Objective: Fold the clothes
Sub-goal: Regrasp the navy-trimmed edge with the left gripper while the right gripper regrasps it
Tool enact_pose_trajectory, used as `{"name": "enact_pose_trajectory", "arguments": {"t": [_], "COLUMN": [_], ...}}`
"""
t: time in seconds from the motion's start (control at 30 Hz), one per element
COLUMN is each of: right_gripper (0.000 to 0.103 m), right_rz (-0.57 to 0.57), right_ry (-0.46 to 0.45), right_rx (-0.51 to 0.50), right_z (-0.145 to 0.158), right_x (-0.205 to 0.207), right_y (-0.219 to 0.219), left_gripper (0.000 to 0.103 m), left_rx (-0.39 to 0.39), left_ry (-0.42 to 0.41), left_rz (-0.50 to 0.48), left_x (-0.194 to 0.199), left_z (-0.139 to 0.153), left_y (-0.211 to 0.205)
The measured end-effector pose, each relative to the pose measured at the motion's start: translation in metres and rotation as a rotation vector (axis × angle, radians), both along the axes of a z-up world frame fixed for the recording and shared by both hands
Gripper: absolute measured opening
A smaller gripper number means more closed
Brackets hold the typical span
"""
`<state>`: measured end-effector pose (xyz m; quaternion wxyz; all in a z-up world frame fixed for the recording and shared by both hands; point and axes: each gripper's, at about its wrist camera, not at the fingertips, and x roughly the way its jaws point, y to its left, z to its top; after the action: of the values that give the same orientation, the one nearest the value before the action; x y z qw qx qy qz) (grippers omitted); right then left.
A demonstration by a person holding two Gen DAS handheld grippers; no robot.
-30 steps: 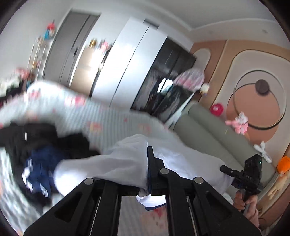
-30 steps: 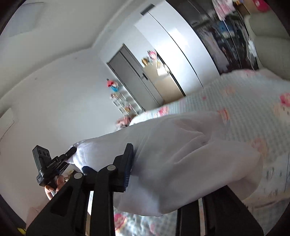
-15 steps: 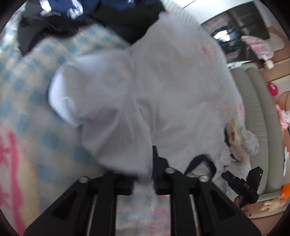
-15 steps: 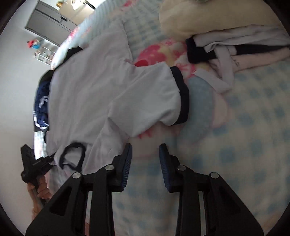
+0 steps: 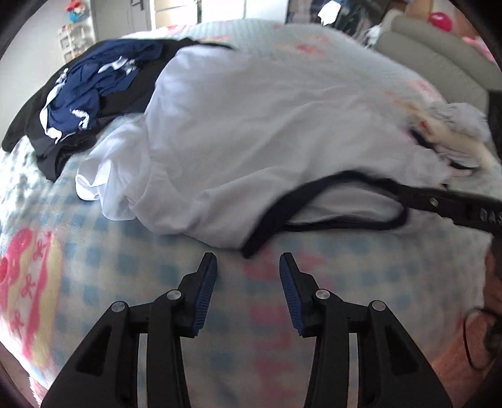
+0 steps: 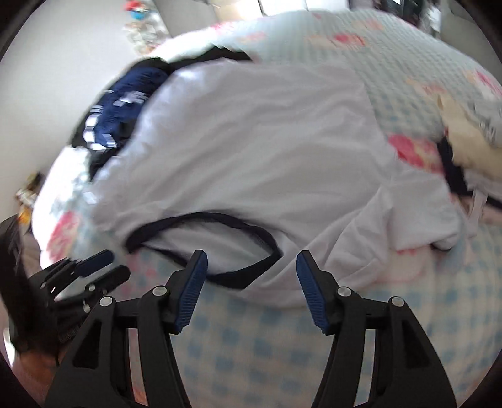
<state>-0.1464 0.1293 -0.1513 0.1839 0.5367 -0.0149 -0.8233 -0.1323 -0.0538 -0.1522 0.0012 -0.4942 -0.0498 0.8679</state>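
Bed surface: a quilted bedspread (image 5: 131, 251) in a pale blue check with pink and yellow cartoon prints covered the whole working area. A white T-shirt (image 5: 266, 125) with a dark navy collar (image 5: 313, 194) lay spread and rumpled across the middle of it, collar toward the cameras, one sleeve bunched at the left side.

Beyond the shirt's far-left edge sat a heap of dark clothes (image 5: 91, 84), navy and black with white lettering, touching the shirt. At the right, a small stack of folded garments (image 6: 470, 138), cream, grey and black, rested beside the shirt's other sleeve.

Left gripper (image 5: 248, 266) hovered just short of the collar, jaws spread apart and holding nothing. Right gripper (image 6: 251, 266) was likewise spread wide and empty, its blue pads flanking the collar loop; contact with the cloth could not be told.

Room: grey padded headboard (image 5: 439, 56) at the upper right, pale wardrobe doors (image 5: 125, 15) and a shelf of small items (image 5: 75, 37) behind the bed. Both views were motion-blurred.
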Motion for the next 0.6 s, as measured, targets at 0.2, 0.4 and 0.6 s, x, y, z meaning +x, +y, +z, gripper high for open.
{"name": "enact_pose_trajectory", "arguments": {"t": [0.2, 0.4, 0.6], "right_gripper": [0.06, 0.061, 0.061], "right_rz": [0.009, 0.026, 0.069], "right_ry": [-0.003, 0.041, 0.08], "right_rx": [0.153, 0.068, 0.118], "right_z": [-0.008, 0.005, -0.01], "right_x": [0.006, 0.012, 0.002], "right_y": [0.024, 0.034, 0.01], "left_gripper": [0.025, 0.047, 0.054], "left_rx": [-0.012, 0.206, 0.158], "left_ry": [0.079, 0.052, 0.003], "left_rz": [0.056, -0.005, -0.016], "left_x": [-0.007, 0.005, -0.016], "left_z": [0.022, 0.011, -0.008], "left_y": [-0.037, -0.029, 0.008]}}
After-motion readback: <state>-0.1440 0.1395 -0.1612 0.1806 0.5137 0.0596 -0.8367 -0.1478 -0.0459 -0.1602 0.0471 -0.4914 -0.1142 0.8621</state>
